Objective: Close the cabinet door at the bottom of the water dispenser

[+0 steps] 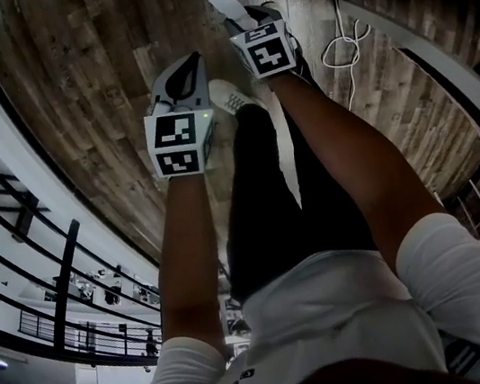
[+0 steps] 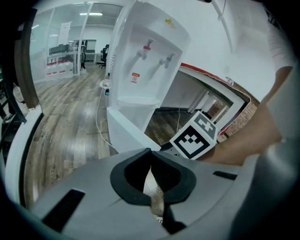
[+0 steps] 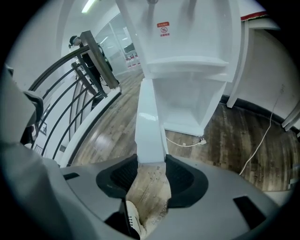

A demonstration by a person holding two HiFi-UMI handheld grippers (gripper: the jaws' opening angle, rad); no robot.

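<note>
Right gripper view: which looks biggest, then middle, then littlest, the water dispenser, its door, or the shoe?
1. water dispenser: biggest, it fills the top of the picture.
2. cabinet door: seen edge-on, so only a narrow white strip.
3. shoe: littlest, and only part of it shows.

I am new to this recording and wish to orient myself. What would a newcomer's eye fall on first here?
First, the tall white plastic water dispenser, straight ahead in the right gripper view, with its bottom cabinet open. Next, its flat white cabinet door, which points edge-on at that camera, with the right hand-held gripper closed on its edge. The left hand-held gripper, beside it, is shut on nothing.
</note>
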